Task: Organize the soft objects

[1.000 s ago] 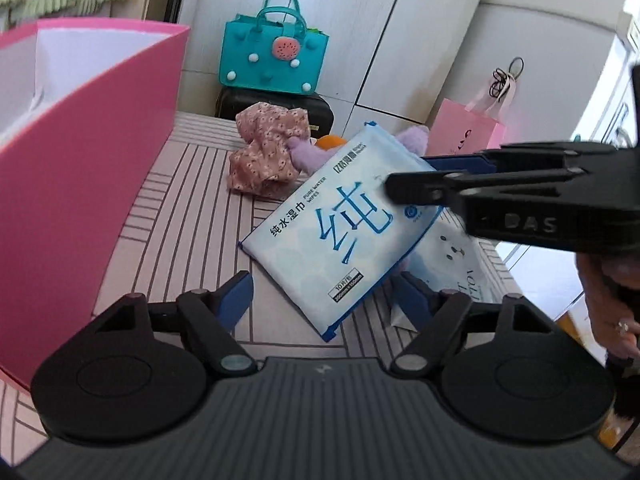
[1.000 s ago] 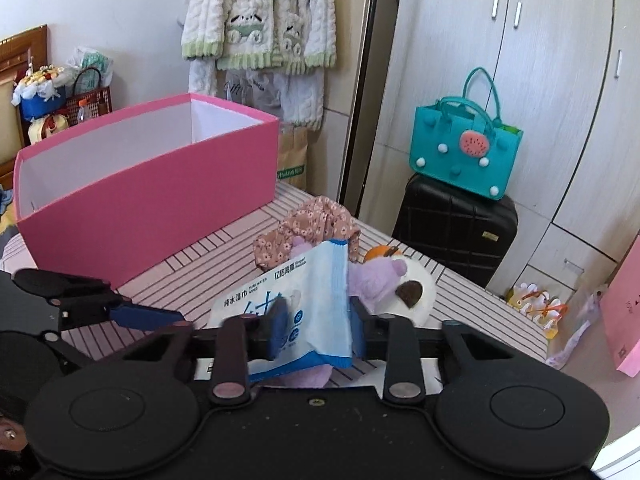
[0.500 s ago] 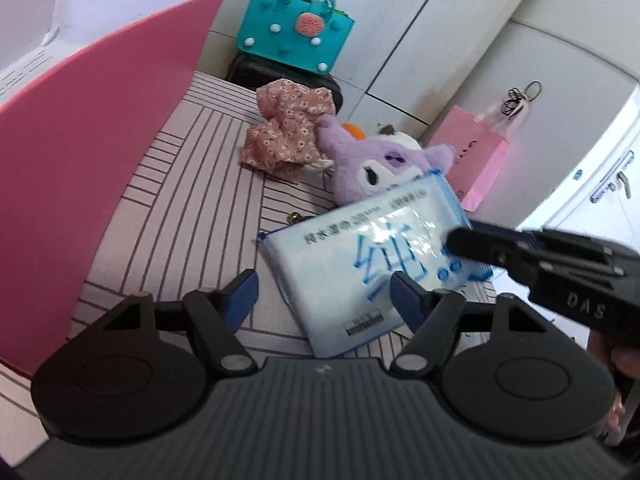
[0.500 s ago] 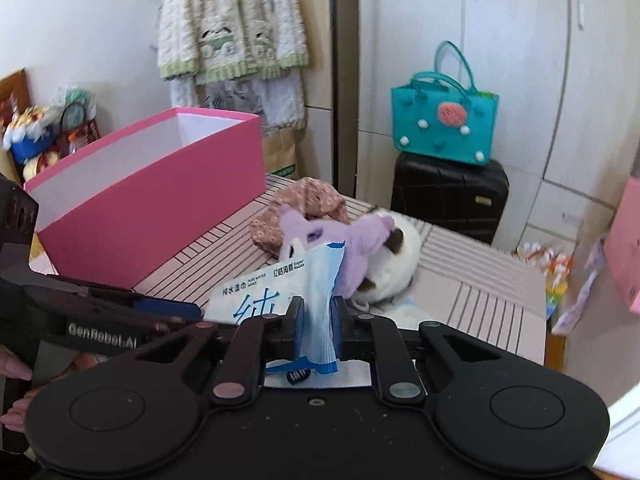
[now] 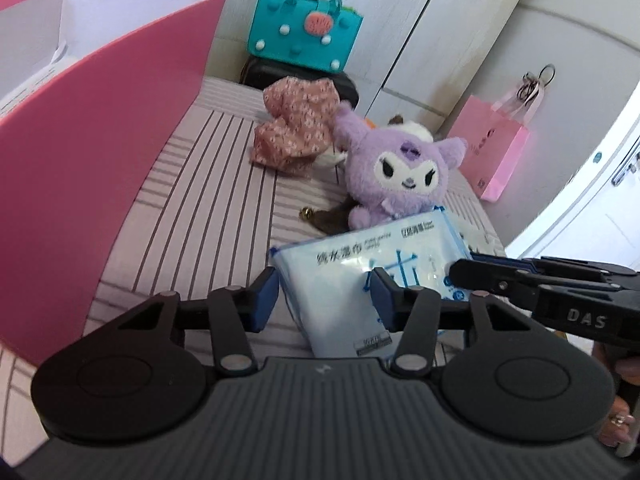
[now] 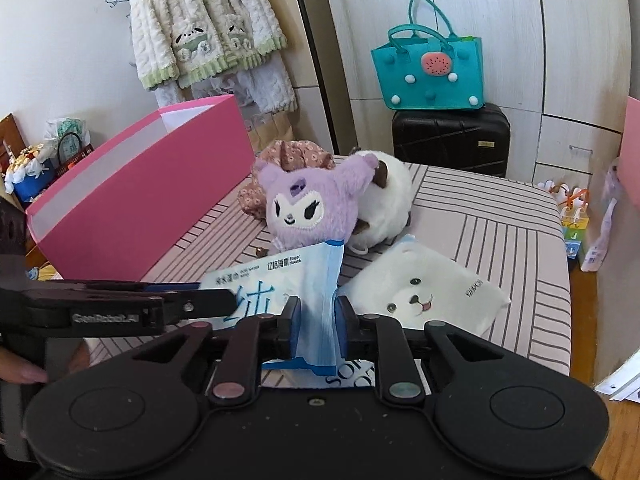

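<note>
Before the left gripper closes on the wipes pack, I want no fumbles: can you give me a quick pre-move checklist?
1. right gripper clamped on wet wipes pack: ok.
2. left gripper open: ok.
3. Pack between the left gripper's fingers: ok; its left part sits in the gap.
4. pink box open on top: ok.
5. purple plush apart from the pack: cannot tell; the pack's edge overlaps it.
6. Room left in the box: cannot tell.

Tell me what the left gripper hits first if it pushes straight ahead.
Probably the wipes pack, already between the open left gripper's fingers; the right gripper pinches its other end. Behind it sits the purple plush.
</note>
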